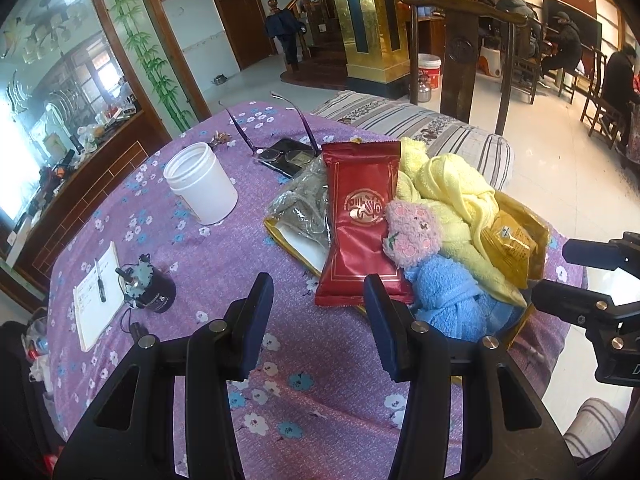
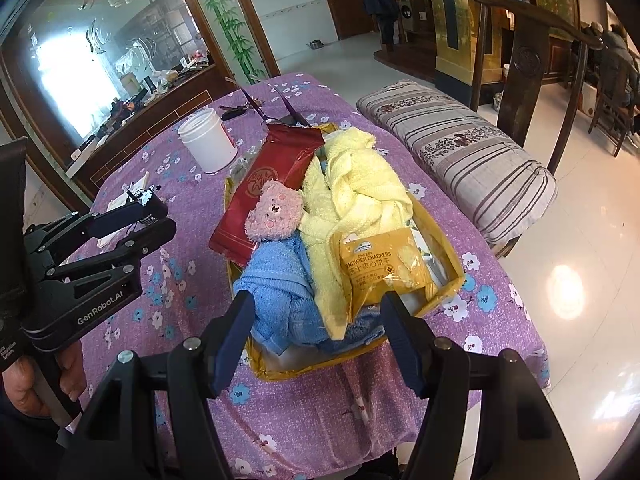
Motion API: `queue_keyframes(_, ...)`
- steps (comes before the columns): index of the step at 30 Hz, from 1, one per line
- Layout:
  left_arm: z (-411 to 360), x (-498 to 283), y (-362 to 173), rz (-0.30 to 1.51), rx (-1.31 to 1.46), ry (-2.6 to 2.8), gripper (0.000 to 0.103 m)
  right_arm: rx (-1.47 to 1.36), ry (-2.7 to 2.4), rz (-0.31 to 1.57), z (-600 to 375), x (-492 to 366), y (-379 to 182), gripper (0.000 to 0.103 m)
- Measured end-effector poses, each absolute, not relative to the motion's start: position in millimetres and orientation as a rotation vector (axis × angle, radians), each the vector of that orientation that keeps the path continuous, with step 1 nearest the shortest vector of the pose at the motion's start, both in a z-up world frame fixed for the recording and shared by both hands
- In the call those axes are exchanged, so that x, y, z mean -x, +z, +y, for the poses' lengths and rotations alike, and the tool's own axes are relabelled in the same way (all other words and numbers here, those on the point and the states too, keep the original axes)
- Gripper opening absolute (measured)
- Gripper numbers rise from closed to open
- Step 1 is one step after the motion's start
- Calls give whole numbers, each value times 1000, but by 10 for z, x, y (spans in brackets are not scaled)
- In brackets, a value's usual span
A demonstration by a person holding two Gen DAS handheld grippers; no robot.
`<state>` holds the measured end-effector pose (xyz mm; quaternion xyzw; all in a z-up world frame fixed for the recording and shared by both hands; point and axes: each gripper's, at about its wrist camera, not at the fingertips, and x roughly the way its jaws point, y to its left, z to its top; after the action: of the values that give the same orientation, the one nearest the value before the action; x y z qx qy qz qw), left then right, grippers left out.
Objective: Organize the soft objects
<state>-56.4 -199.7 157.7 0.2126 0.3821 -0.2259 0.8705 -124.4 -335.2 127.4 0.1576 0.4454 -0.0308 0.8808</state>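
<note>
A gold tray [image 2: 452,280] on the purple flowered tablecloth holds a yellow towel [image 2: 360,184], a blue towel [image 2: 280,280], a pink plush bear [image 2: 276,212], a red packet [image 2: 260,184] and a cracker packet [image 2: 380,260]. My right gripper [image 2: 316,312] hovers open over the tray's near end, its fingers either side of the blue towel without pressing it. My left gripper [image 1: 318,296] stands open above bare cloth, just left of the red packet [image 1: 360,208] and the blue towel [image 1: 452,296]. It grips nothing. A clear bag of dried stuff [image 1: 304,200] lies under the red packet.
A white open jar [image 1: 200,184], glasses on a phone [image 1: 288,156], a notebook with a pen [image 1: 96,292] and a small black pot [image 1: 152,288] lie left of the tray. A striped cushion [image 2: 460,152] on a wooden chair sits beyond the table's right edge.
</note>
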Motion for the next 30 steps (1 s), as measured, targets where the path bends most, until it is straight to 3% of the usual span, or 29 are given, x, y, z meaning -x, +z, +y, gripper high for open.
queue_keyframes(30, -2235, 821, 1552, 768, -608, -438, 47, -369, -104, 920, -3464, 1276, 1258, 66)
